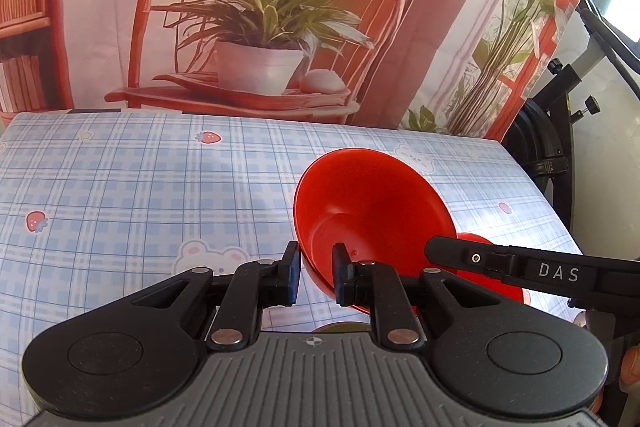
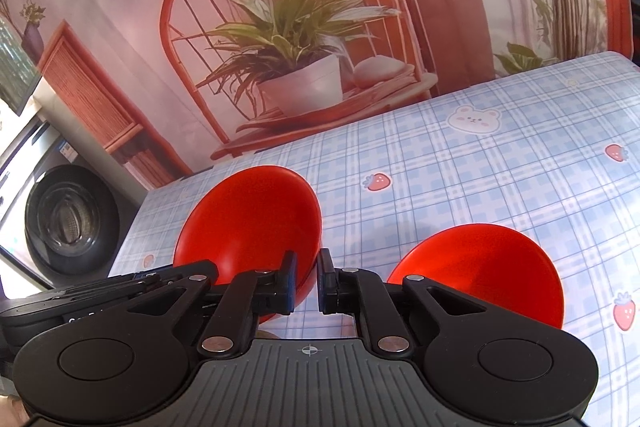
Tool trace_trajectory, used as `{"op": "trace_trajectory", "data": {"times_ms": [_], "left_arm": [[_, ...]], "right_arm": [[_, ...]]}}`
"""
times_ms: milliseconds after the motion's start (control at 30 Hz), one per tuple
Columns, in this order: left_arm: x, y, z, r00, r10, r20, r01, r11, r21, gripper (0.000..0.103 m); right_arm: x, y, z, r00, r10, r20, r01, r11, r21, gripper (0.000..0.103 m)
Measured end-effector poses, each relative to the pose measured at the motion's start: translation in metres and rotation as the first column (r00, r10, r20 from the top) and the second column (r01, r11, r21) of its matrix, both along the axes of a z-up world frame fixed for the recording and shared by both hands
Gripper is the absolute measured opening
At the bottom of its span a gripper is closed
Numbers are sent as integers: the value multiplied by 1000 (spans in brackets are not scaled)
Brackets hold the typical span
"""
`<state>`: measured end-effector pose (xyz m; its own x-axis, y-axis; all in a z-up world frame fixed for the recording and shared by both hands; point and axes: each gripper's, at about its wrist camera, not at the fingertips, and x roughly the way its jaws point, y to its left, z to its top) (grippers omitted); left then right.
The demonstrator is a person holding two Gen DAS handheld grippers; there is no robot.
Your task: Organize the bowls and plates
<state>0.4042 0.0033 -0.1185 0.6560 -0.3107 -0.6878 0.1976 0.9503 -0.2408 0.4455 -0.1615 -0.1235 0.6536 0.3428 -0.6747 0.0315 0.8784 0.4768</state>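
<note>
In the left wrist view my left gripper (image 1: 316, 277) is shut on the near rim of a red bowl (image 1: 372, 211), which it holds tilted above the table. A second red bowl (image 1: 496, 281) shows behind the right gripper's black arm (image 1: 520, 269). In the right wrist view my right gripper (image 2: 307, 281) has a narrow gap between its jaws and holds nothing. The tilted red bowl (image 2: 248, 223) is just ahead and left of it. The other red bowl (image 2: 492, 267) sits on the table to its right.
The table has a blue plaid cloth (image 1: 140, 187) with bears and strawberries. A printed backdrop of a chair and plant (image 1: 260, 39) hangs behind. A washing machine (image 2: 68, 219) stands at far left, black equipment (image 1: 552, 147) at the right edge.
</note>
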Motion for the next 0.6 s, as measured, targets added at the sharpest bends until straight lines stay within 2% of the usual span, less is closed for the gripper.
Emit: {"op": "trace_trajectory", "data": {"times_ms": [200,600], "left_arm": [[-7,-23,5,999,-43,1,43,999,21,18],[-16,-67,3,993,-119,-7,119,991,60,18]], "right_arm": [[-24,-25,6,998,-58,27,57,998,38,9],[-62,-66,5,987,-150,49,147,988,53,9]]}}
